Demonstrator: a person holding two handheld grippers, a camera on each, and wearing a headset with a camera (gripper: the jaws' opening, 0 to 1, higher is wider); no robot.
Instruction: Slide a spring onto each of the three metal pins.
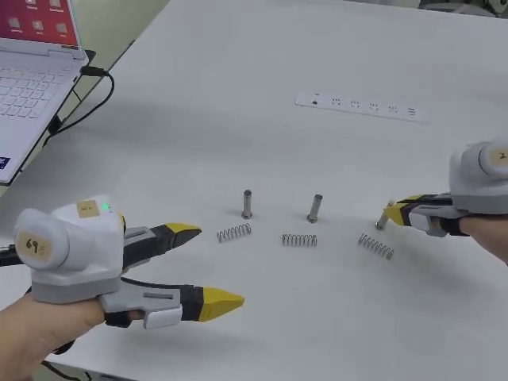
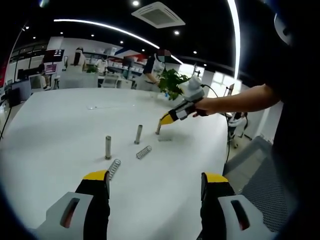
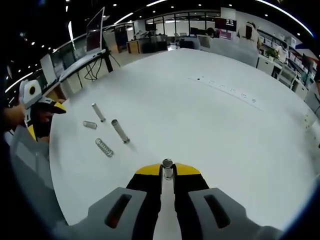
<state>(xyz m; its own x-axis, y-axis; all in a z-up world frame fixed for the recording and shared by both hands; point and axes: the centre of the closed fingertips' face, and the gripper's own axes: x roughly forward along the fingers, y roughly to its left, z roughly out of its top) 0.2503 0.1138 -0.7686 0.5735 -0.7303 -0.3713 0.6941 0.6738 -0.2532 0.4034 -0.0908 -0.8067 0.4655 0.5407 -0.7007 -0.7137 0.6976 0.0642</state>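
On the white desk point(image 1: 238, 119), two metal pins stand upright side by side, the left pin point(image 1: 247, 204) and the middle pin point(image 1: 315, 208). Just near of each lies a spring on its side: the left spring point(image 1: 234, 232) and the middle spring point(image 1: 299, 240). A third spring point(image 1: 375, 246) lies further right. At the right of the row, the right tool point(image 3: 167, 172) is clamped on the third pin point(image 3: 167, 163), whose end shows between the jaw tips. The left tool point(image 1: 210, 266) hovers at the near left, jaws wide apart, holding nothing. The springs look light, squashy and apt to roll. A gentle pinch across the coils near one end should keep the bore free. The pins look stiff, smooth and easily toppled.
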